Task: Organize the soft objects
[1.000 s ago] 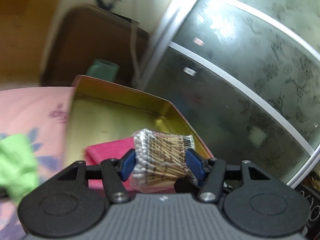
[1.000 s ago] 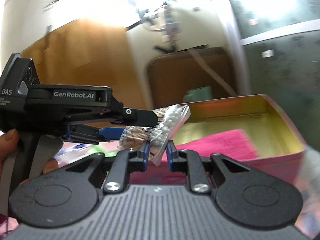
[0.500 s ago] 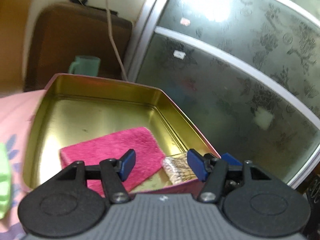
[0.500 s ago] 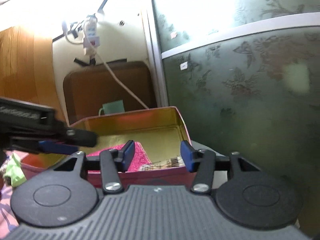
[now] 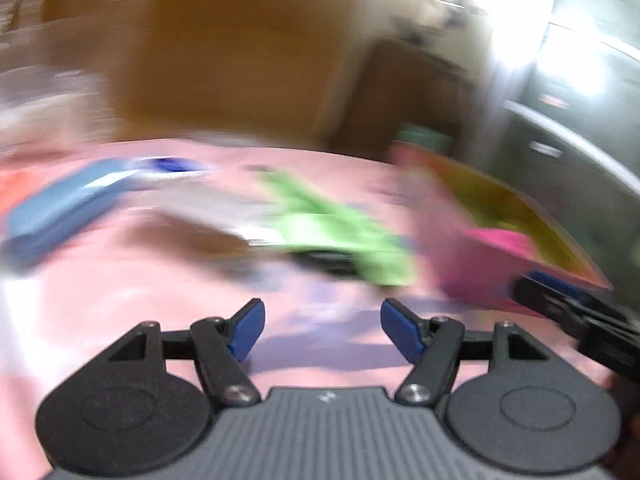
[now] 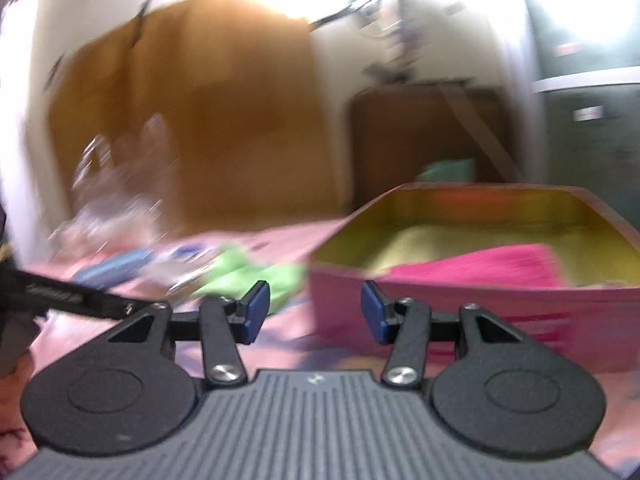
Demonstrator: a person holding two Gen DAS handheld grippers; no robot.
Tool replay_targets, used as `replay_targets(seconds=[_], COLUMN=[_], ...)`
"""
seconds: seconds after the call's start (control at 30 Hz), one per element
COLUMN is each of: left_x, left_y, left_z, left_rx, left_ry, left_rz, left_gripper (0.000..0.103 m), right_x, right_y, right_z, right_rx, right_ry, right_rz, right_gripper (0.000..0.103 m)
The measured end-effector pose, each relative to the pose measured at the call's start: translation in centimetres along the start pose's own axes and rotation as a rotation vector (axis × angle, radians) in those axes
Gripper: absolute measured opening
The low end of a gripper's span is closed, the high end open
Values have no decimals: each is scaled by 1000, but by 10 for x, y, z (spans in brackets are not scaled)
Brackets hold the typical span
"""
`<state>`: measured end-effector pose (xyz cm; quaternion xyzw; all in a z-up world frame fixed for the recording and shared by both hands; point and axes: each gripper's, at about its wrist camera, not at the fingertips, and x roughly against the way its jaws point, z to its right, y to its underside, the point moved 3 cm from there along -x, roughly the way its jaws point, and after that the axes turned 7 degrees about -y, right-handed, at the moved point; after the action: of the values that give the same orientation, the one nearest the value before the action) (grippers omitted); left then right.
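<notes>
The left hand-held gripper (image 5: pixel 322 330) and the right hand-held gripper (image 6: pixel 315 317) both stood apart, holding nothing. The crumpled lime-green cloth (image 5: pixel 344 236) lay ahead of them, left of the pink gold-lined metal tin (image 6: pixel 472 304), which held a folded magenta towel (image 6: pixel 480 266).

pink tin (image 6: pixel 472 312) gold inside, magenta cloth (image 6: pixel 480 266), green cloth (image 5: pixel 344 232).

A pink cloth (image 5: pixel 100 300) covers the surface. Behind it stands a brown wooden door (image 6: pixel 208 112), with a dark brown board (image 6: pixel 424 132) against the wall to its right. A green cup (image 6: pixel 448 170) sits before that board. A dark patterned glass panel (image 6: pixel 592 128) fills the right side.
</notes>
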<state>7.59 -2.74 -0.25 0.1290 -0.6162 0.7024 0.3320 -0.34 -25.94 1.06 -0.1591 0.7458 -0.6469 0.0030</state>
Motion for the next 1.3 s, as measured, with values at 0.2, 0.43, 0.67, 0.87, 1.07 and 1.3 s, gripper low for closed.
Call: replay_targets(seconds=[0.2,0.43,0.67,0.87,1.07,1.3], left_x=[2,7,6,7,9,9], left_y=[9,9,14,14,13,12], left_z=[-54,-48,-43,-46,-53,-51], left_rx=[140,113,92,111,146,187], left_ry=[-26,-18,-13,-3,28,122], left_rz=[50,67,88,93,92,56], left_gripper=[67,67,67,68,68,68], right_x=[-65,-135,-188,-189,-112,-37], right_y=[1,-20,-17,-32,-47,18], right_z=[-57,-64,-49,-54,-72,-102], right_rx=[129,117,47,34,68,205], right_ry=[-117,-83,-49,-73,-140,-214], right_rz=[-155,-227,-344,-342,-155,-241], right_gripper=[52,52,47,5,5,7])
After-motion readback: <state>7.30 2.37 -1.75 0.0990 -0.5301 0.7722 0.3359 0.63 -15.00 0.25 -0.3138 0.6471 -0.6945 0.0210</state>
